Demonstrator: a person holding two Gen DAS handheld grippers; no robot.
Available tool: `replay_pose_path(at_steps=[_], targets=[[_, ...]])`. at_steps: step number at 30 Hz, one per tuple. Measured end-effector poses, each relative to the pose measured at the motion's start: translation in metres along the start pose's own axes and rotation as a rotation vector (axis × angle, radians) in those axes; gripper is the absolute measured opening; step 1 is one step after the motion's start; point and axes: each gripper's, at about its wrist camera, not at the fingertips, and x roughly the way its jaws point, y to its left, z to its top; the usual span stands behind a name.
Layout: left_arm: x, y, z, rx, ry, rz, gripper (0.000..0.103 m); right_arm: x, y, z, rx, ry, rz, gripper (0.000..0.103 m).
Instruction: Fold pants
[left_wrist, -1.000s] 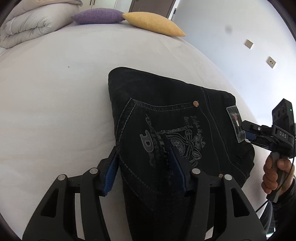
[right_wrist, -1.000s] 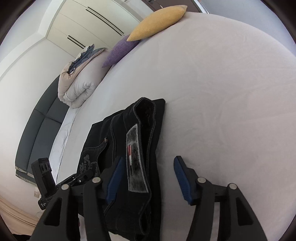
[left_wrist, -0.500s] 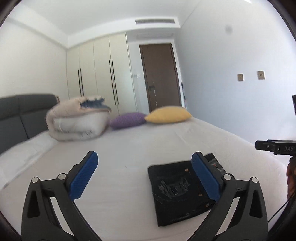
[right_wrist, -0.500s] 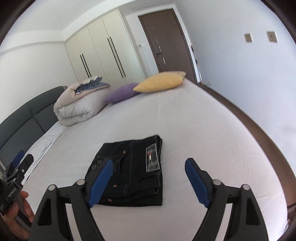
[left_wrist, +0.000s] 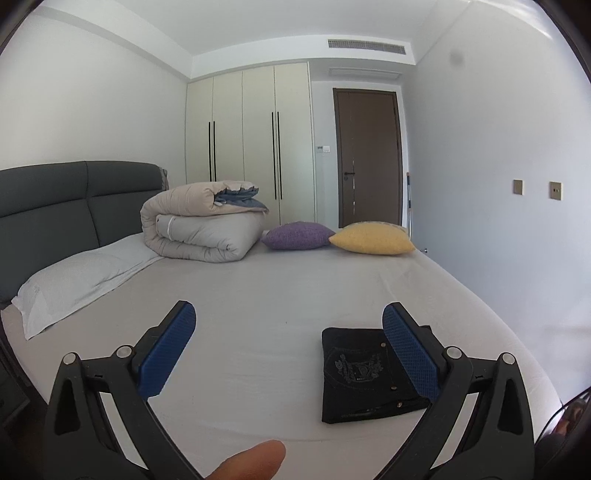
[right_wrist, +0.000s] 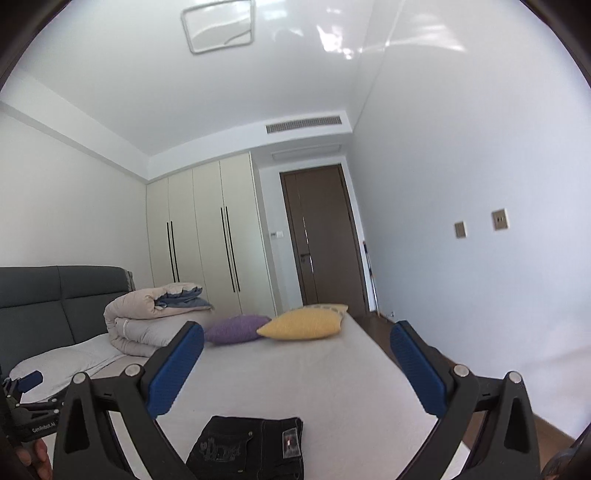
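Nearest the cameras, left gripper (left_wrist: 288, 347) and right gripper (right_wrist: 295, 363) both spread wide, empty. Beyond, folded black pants (left_wrist: 365, 373) lie flat on bed (left_wrist: 258, 295); looks heavy, soft denim, pinch thick folded edge.

Count, taken outward from the bed (left_wrist: 295, 295): 1 folded pair of black pants (left_wrist: 364, 373) on its near right part, 2 cushions at its far edge, 1 purple cushion (left_wrist: 297, 235) and 1 yellow cushion (left_wrist: 371, 238), plus 1 rolled duvet (left_wrist: 199, 221) and 1 white pillow (left_wrist: 74, 280) toward its headboard side. Beyond the bed: 1 brown door (left_wrist: 365, 158), 4 wardrobe door panels (left_wrist: 258, 147), 2 wall plates (left_wrist: 535, 188), 1 ceiling vent (left_wrist: 365, 46). Over the bed: 2 grippers, left gripper (left_wrist: 288, 347) and right gripper (right_wrist: 297, 363), each with 2 blue pads spread wide.
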Motion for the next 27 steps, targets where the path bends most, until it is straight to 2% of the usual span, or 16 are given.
replay_pose_path(at_steps=[2,5,8,10,14,16,20,27], targets=[[0.009,-0.001,-0.009,0.001,0.078,0.002,0.103,-0.004,0.007,-0.001,-0.038,0.022,0.005,0.103],[0.031,-0.007,-0.036,-0.022,0.205,-0.034,0.103,0.007,0.017,-0.022,-0.084,0.131,0.001,0.103],[0.053,-0.015,-0.066,-0.056,0.338,-0.070,0.103,0.035,0.016,-0.067,-0.053,0.338,-0.020,0.103],[0.060,-0.021,-0.084,-0.053,0.384,-0.071,0.103,0.052,0.013,-0.097,0.005,0.471,-0.034,0.103],[0.077,-0.029,-0.109,-0.035,0.454,-0.070,0.103,0.068,0.014,-0.140,0.057,0.657,-0.064,0.103],[0.087,-0.030,-0.119,-0.032,0.477,-0.062,0.103,0.070,0.019,-0.152,0.050,0.694,-0.067,0.103],[0.108,-0.027,-0.131,-0.032,0.502,-0.045,0.103,0.069,0.031,-0.162,0.003,0.712,-0.070,0.103],[0.111,-0.022,-0.139,-0.036,0.530,-0.044,0.103,0.066,0.041,-0.165,-0.017,0.733,-0.059,0.103]])
